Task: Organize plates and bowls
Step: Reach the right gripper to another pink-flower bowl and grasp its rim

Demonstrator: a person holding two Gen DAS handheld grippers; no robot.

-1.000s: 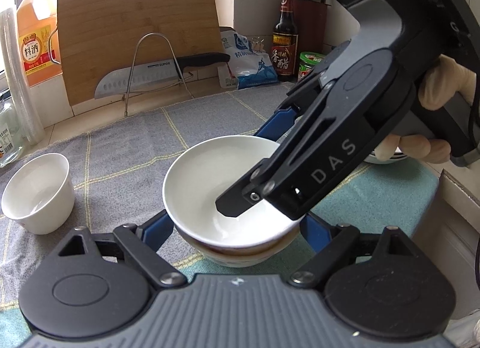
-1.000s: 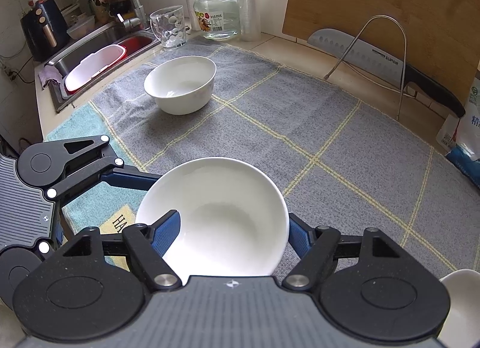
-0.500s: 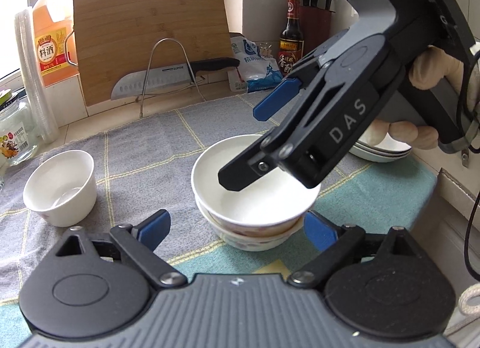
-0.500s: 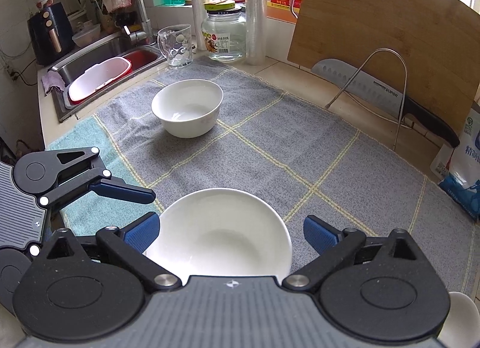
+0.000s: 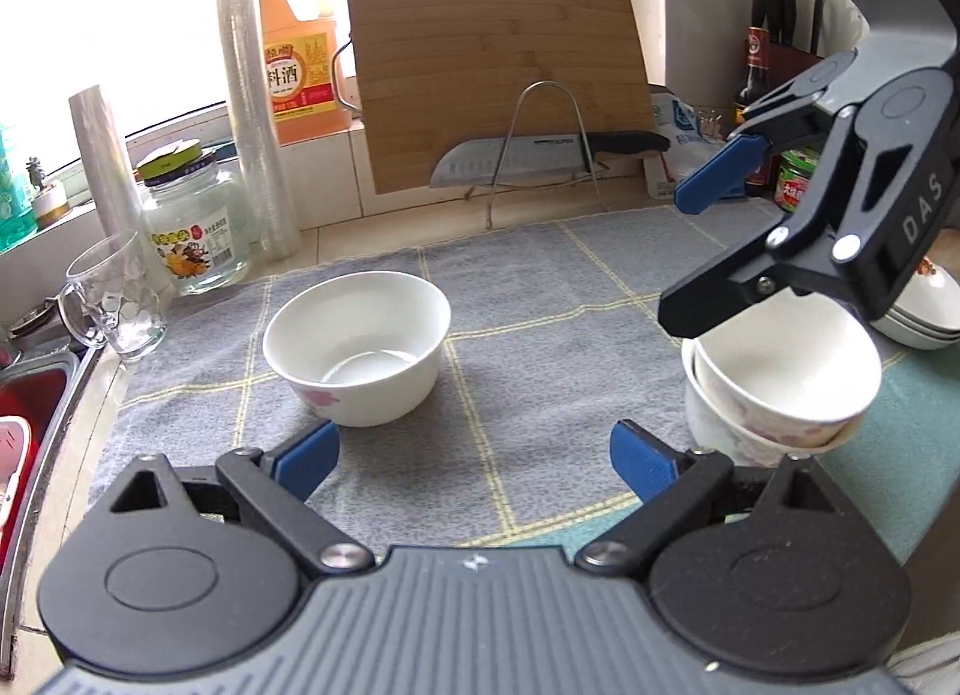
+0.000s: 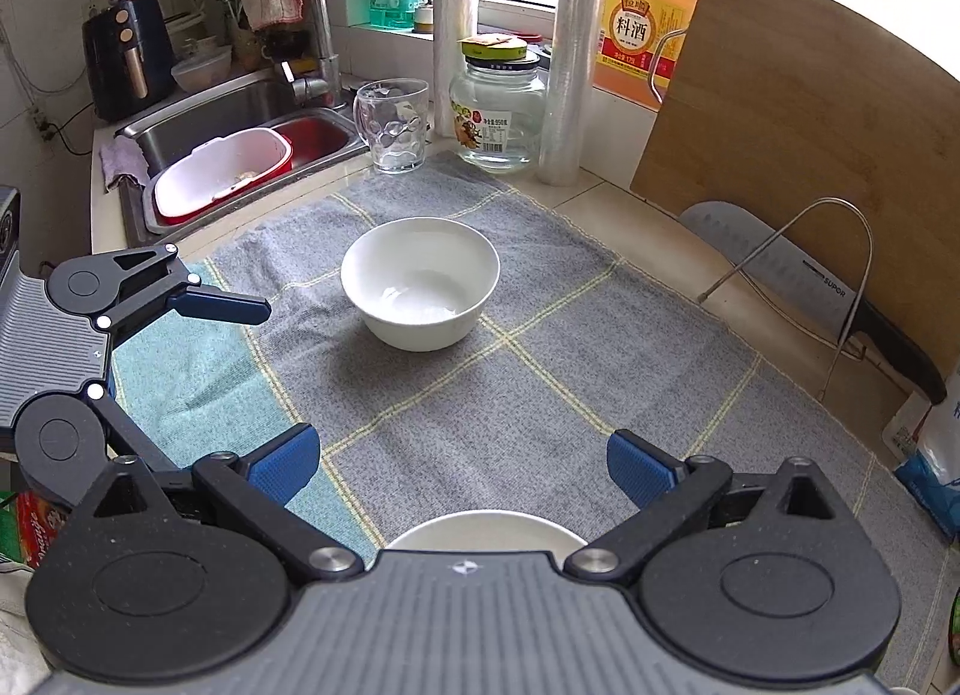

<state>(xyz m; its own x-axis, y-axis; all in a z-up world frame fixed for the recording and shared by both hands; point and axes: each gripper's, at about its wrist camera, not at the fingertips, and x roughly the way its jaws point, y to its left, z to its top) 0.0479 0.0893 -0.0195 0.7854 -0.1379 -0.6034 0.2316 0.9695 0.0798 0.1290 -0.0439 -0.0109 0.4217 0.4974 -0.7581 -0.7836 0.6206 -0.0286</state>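
Observation:
A lone white bowl stands upright on the grey checked towel. To its right, two white bowls sit nested in a stack; the right wrist view shows only its rim. My left gripper is open and empty, a little short of the lone bowl. The right gripper hangs open just above the stack, touching nothing. One left finger shows at the left of the right wrist view. A pile of plates lies at the far right.
A bamboo cutting board and a knife on a wire stand line the back. A glass mug, a jar and a cooking wine jug stand back left. A sink with a red basin lies left.
The right gripper opened, left the top bowl on the stack and drew back above it. My left gripper swung left from the stack and now faces the lone bowl.

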